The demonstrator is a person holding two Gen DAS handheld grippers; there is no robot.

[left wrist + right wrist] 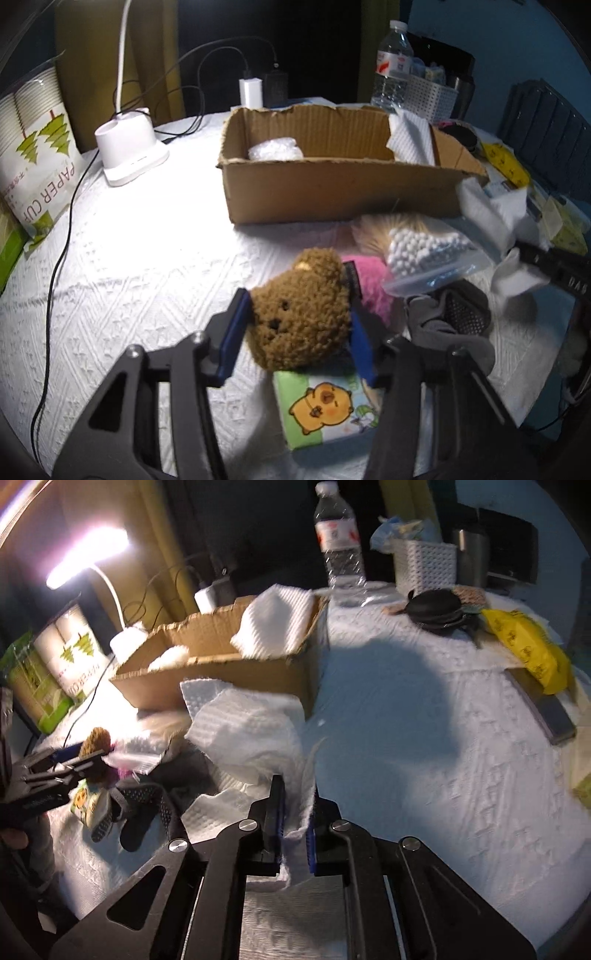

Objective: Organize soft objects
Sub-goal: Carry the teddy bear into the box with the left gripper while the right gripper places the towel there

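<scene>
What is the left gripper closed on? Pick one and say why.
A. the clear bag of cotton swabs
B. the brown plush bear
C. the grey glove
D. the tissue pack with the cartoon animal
B: in the left wrist view the blue pads of the left gripper press both sides of the brown plush bear, while the bag of cotton swabs, the grey glove and the tissue pack lie free on the table.

Back of the tabletop — a water bottle beside a white basket, a lit desk lamp left, paper cups pack leaning — yellow packet far right.
</scene>
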